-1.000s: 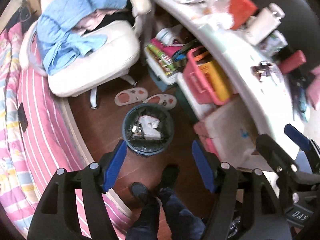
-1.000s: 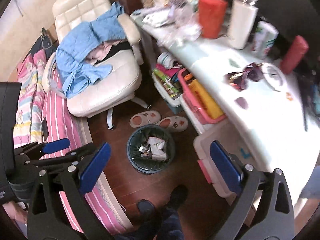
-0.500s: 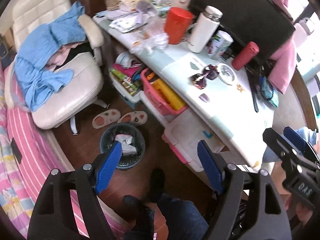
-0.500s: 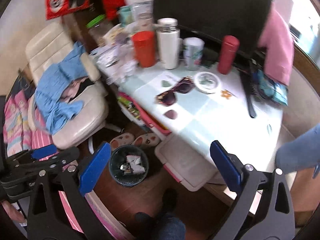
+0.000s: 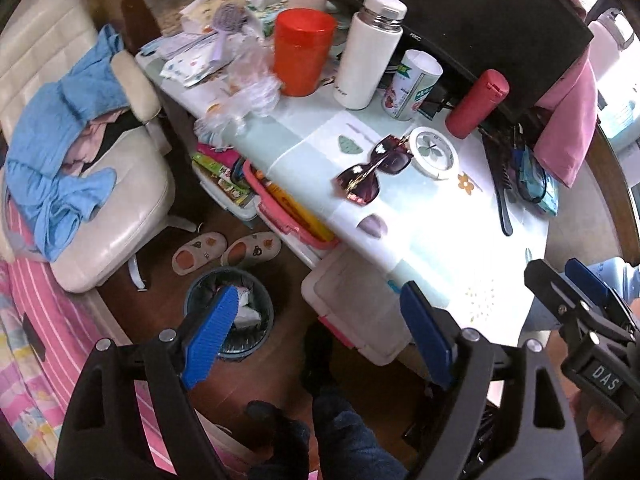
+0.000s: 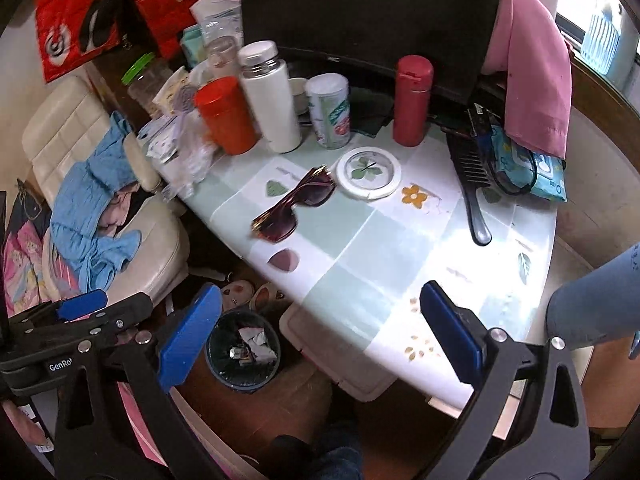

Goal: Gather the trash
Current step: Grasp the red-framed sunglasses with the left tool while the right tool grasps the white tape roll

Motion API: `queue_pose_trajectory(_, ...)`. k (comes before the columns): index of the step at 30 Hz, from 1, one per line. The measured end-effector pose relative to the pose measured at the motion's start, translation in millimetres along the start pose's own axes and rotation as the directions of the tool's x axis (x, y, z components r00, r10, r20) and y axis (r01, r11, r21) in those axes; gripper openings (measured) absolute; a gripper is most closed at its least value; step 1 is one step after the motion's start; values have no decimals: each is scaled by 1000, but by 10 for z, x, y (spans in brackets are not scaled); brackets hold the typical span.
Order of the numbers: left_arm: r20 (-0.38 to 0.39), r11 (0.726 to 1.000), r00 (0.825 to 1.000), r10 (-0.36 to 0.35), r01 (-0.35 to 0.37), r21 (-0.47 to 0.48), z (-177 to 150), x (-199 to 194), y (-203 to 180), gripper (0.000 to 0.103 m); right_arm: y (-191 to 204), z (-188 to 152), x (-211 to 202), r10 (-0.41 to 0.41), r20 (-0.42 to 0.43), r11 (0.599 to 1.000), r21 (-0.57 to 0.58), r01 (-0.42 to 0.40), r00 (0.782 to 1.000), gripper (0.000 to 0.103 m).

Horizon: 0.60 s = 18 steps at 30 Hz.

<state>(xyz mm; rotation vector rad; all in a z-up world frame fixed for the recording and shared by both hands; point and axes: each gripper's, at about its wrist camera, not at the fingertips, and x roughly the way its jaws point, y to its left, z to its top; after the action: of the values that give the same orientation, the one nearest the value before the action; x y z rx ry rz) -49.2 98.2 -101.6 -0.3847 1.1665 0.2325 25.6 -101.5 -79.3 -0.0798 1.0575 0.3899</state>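
Note:
A round dark trash bin [image 5: 230, 312] [image 6: 243, 350] with crumpled paper in it stands on the wooden floor beside the desk. Crumpled clear plastic wrap [image 5: 248, 92] [image 6: 192, 160] and paper scraps lie at the desk's left end. My left gripper [image 5: 316, 340] is open and empty, held above the floor and desk edge. My right gripper [image 6: 320, 336] is open and empty, over the desk's near edge. The other gripper shows at each view's side.
The pale green desk [image 6: 380, 248] carries sunglasses [image 6: 296, 204], a round white dish [image 6: 368, 172], a red cup [image 6: 224, 114], a white bottle [image 6: 270, 96], a can, a red flask [image 6: 412, 100] and a black comb [image 6: 472, 188]. A cream chair [image 5: 116, 200] with blue clothes, slippers and storage boxes stand nearby.
Both grippers have risen and tilted up from the bin toward the desk top. The bin has dropped low in both views. Both stay open and empty.

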Motion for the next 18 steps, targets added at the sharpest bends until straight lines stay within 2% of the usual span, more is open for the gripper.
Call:
queue_pose_trajectory(8,-23,1000,1000,9,-8,23,484,352,-374,81,-403,408,340,-4,-23,1000,29,5,1000,98)
queue_pose_trajectory(18,-71,999,997,23,-21,24,921,897,-609,81,-835,785,943,-5,-76,998,64,9,997,98)
